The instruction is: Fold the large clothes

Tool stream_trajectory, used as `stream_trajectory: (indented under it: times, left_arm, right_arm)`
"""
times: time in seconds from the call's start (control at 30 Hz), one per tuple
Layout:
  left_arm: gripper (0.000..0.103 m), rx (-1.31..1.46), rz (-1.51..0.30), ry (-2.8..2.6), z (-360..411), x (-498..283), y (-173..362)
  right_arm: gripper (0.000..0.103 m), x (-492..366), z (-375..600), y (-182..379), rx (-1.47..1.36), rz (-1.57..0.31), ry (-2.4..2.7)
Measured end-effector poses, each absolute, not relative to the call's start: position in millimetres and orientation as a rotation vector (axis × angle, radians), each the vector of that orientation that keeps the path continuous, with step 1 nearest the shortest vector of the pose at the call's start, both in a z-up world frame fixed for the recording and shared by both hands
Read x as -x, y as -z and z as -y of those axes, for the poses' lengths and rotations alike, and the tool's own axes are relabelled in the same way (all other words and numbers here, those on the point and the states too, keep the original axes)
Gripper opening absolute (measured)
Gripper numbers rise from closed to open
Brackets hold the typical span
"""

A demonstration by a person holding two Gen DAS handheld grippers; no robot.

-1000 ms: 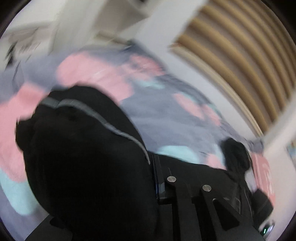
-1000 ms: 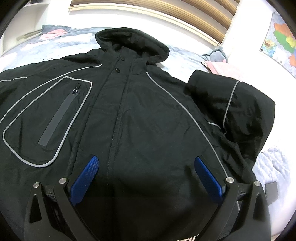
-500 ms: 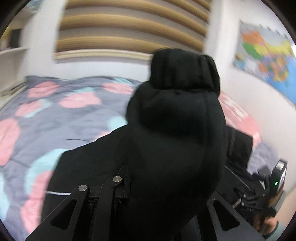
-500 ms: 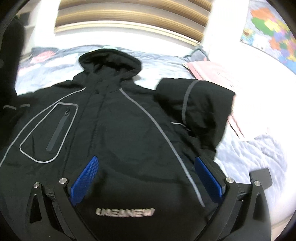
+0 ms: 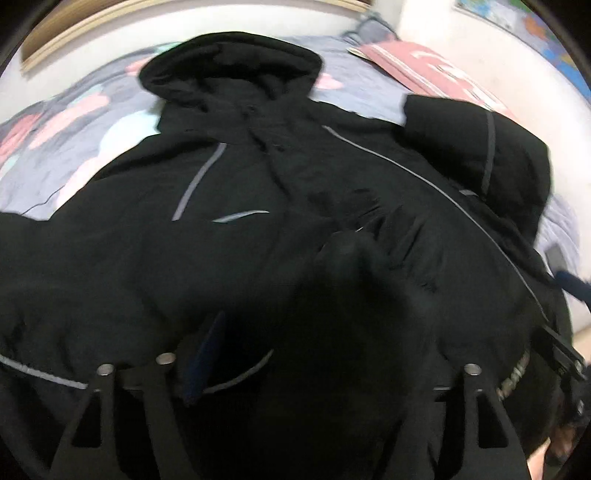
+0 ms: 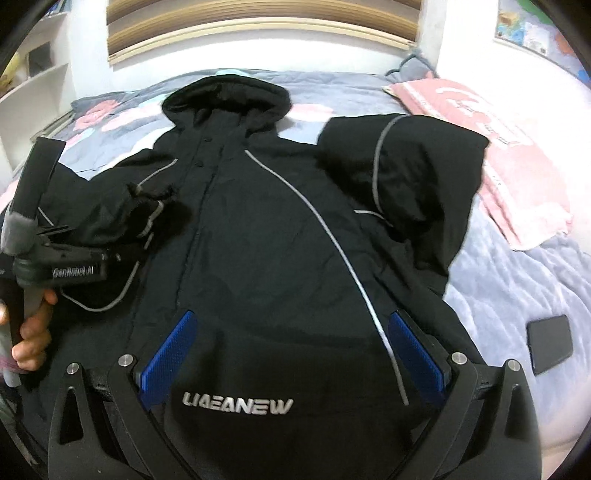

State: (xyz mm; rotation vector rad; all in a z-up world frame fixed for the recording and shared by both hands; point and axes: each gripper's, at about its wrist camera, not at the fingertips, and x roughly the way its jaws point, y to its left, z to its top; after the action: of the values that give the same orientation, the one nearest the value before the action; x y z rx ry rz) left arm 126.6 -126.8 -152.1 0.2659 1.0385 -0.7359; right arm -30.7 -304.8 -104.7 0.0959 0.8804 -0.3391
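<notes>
A black hooded jacket (image 6: 277,240) with grey piping lies front up on the bed, hood (image 6: 225,96) at the far end. Its right sleeve (image 6: 406,166) is folded in over the shoulder. The left sleeve (image 6: 147,210) lies folded across the chest. My left gripper (image 5: 321,325) hovers over that sleeve's cuff (image 5: 362,314); its jaws are opening, the cuff lies loose between them and hides the right finger. In the right wrist view a hand (image 6: 33,332) holds the left gripper (image 6: 85,240). My right gripper (image 6: 293,321) stands open above the hem, holding nothing.
The bed has a grey cover (image 6: 517,277) with pink and pale blue patches. A pink cloth (image 6: 509,155) lies at the right, a black phone (image 6: 550,343) nearer the right edge. White shelves (image 6: 37,85) stand at the left, a slatted headboard (image 6: 258,22) behind.
The left gripper swung the sleeve from the left side in over the jacket's chest, and its jaws came apart. The right gripper pulled back a little, bringing the hem lettering into view.
</notes>
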Motion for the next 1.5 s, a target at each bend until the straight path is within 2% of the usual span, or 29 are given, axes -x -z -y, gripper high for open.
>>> stream_trajectory:
  times: [0.13, 0.33, 0.53, 0.57, 0.63, 0.67, 0.77, 1.0, 1.1, 1.2, 1.37, 1.5]
  left_arm:
    - [0.074, -0.199, -1.023, 0.864, 109.1, -116.2, 128.1]
    - [0.074, 0.108, -1.02, 1.021, 62.9, -116.3, 105.6]
    - [0.074, 0.08, -0.921, 0.844, 29.8, -118.7, 87.6]
    - [0.074, 0.072, -0.906, 0.821, 28.5, -121.8, 88.0]
    - [0.074, 0.057, -0.87, 0.744, 16.8, -121.4, 79.4]
    - [0.074, 0.052, -0.861, 0.717, 13.6, -122.3, 77.5]
    - [0.074, 0.045, -0.814, 0.604, -3.5, -124.1, 61.7]
    - [0.074, 0.072, -0.772, 0.505, -17.8, -139.8, 43.0]
    - [0.074, 0.066, -0.812, 0.514, 1.5, -151.4, 55.0]
    - [0.074, -0.005, -0.907, 0.504, 32.0, -163.4, 86.6]
    - [0.074, -0.185, -1.093, 0.425, 76.2, -178.0, 158.3]
    - [0.074, -0.24, -1.087, 0.399, 84.0, -176.0, 158.5]
  right_arm:
    - [0.103, 14.5, 302.4, 94.3, -0.154, -0.889, 0.247]
    - [0.103, -20.4, 296.7, 94.7, -0.338, -0.941, 0.065]
    - [0.099, -63.3, 278.0, 117.3, -0.437, -1.017, -0.025]
    - [0.095, -75.2, 274.4, 126.8, -0.472, -1.041, -0.036]
    - [0.061, -95.8, 268.4, 144.0, -0.532, -1.084, -0.102]
    - [0.04, -101.2, 263.7, 148.6, -0.543, -1.1, -0.138]
    - [0.036, -103.9, 248.9, 138.9, -0.448, -1.069, -0.13]
    - [0.035, -63.8, 290.4, 56.2, -0.158, -0.846, 0.146]
    - [0.035, -49.7, 323.4, 45.2, -0.096, -0.844, 0.276]
    - [0.036, -48.8, 345.6, 57.2, -0.098, -0.894, 0.302]
    - [0.036, -61.7, 353.8, 116.1, -0.039, -1.021, 0.371]
    - [0.04, -56.9, 363.9, 144.5, -0.03, -1.081, 0.382]
